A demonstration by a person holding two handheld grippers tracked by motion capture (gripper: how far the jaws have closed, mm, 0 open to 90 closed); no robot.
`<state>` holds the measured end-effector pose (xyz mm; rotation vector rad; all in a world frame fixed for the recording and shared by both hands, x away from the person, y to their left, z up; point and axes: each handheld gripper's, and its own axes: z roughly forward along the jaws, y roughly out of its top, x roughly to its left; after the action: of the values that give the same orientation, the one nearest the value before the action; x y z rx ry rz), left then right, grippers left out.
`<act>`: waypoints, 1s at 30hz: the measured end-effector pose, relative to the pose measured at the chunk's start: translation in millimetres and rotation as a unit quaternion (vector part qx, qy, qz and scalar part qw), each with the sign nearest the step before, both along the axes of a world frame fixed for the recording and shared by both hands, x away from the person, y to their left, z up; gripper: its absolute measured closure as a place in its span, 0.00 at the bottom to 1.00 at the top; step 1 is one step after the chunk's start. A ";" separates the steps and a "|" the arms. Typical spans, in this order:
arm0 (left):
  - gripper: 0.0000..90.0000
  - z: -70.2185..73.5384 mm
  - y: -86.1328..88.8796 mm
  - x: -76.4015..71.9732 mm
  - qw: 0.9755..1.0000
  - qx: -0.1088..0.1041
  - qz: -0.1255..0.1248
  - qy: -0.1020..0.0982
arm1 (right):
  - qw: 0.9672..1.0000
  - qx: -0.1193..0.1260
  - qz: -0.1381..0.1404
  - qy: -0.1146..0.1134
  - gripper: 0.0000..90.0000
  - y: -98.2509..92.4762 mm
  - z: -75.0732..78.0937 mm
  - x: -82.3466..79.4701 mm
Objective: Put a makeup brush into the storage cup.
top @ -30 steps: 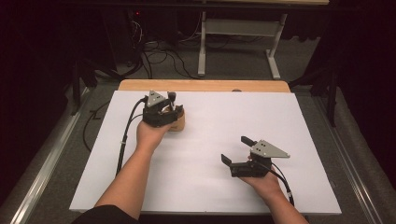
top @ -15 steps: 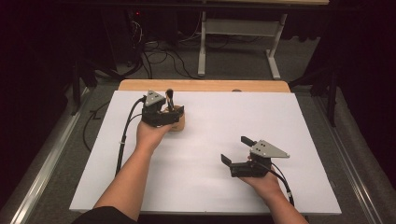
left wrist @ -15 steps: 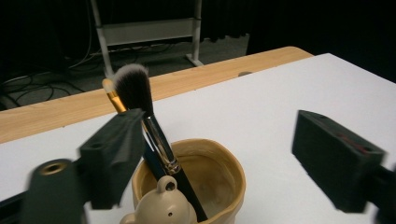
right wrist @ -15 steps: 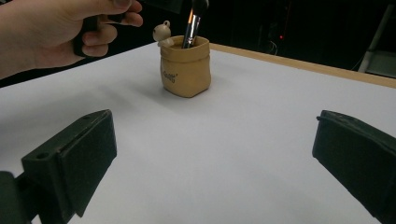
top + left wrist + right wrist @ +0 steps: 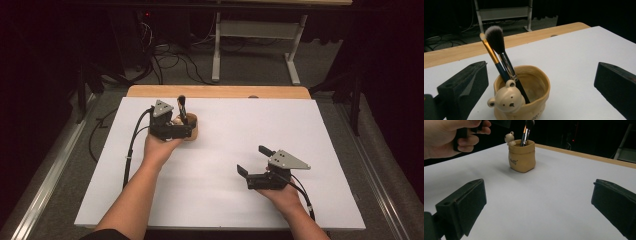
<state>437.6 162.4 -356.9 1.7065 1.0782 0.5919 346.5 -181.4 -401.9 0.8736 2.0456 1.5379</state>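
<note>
Your left claw (image 5: 184,116) stands wide: its jaws have just been opening, and nothing is pressed between the pads. In the left gripper view the cup (image 5: 524,100) sits right ahead of that claw, low between the two jaws but touching neither. It is a tan cup shaped like a little sack, with a small bear figure (image 5: 507,98) on the rim nearest the claw. Two brushes stand in it, both leaning toward the jaw on the left of that view. One is a fluffy brush (image 5: 504,58) with a dark head tipped in white and a silver ferrule. The other is a thinner brush (image 5: 491,56) with a gold ferrule, just beside the first and crossing behind it. Neither brush touches a jaw.

Your right claw (image 5: 252,160) is wide too, with nothing between its jaws, and it rests low on the white tabletop (image 5: 300,130). From that claw the cup (image 5: 521,156) stands well ahead and a little to the left, upright on the tabletop, brushes poking out of the top. Your left hand (image 5: 451,136) shows at the upper left of the right gripper view, near the cup.
</note>
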 end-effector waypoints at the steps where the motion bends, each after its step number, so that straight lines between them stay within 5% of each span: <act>1: 0.00 -0.1 0.3 -1.5 1.000 -0.003 -0.002 0.000 | 1.000 0.000 0.000 0.000 0.01 0.0 0.1 -0.1; 30: 0.03 -5.8 5.5 -41.0 0.999 -0.026 -0.027 0.002 | 1.000 0.000 -0.007 -0.003 0.01 -1.8 1.6 0.3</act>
<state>396.6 167.8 -362.6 1.6867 1.0382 0.5232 346.8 -183.2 -400.3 0.8812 2.0309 1.5300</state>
